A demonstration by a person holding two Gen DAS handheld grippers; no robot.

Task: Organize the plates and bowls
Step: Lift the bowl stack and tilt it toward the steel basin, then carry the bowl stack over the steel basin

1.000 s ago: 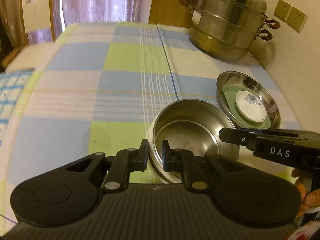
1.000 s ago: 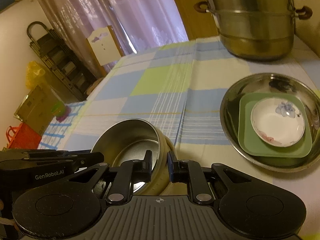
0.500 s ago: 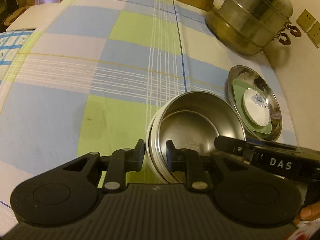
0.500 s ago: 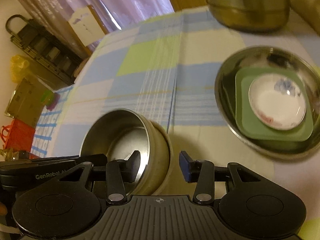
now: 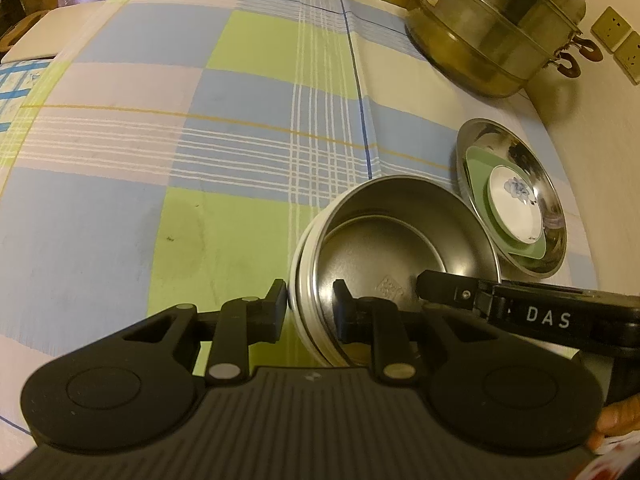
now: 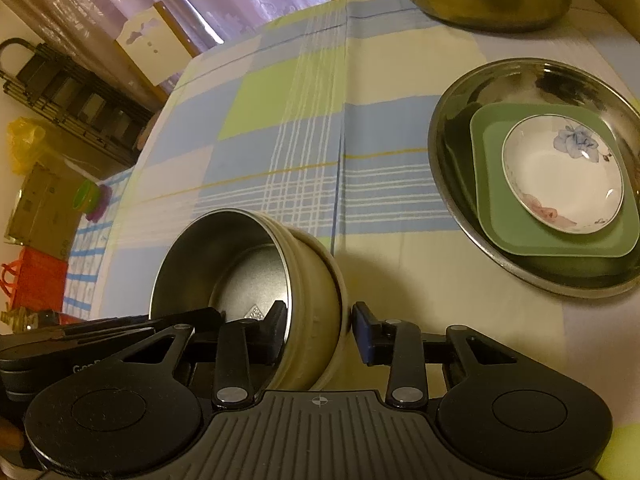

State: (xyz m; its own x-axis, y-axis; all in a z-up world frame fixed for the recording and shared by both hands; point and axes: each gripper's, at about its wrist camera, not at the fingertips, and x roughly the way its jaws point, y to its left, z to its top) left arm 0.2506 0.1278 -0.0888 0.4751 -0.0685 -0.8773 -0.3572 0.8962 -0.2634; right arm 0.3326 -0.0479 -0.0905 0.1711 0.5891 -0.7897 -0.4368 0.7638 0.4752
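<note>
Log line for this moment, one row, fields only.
left gripper: open, straddling stacked bowls' rim | right gripper: open, straddling opposite rim | steel bowl: nested in cream bowl | steel basin: holds green plate, floral dish

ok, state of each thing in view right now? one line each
left gripper: open, fingers straddle the bowl stack's rim
right gripper: open, straddling the opposite rim
steel bowl: empty, nested in the cream bowl
cream bowl: holds the steel bowl, on the tablecloth
steel plate: holds the green plate
green plate: holds the floral dish
floral dish: empty, top of stack
steamer pot: lidded, upright
</note>
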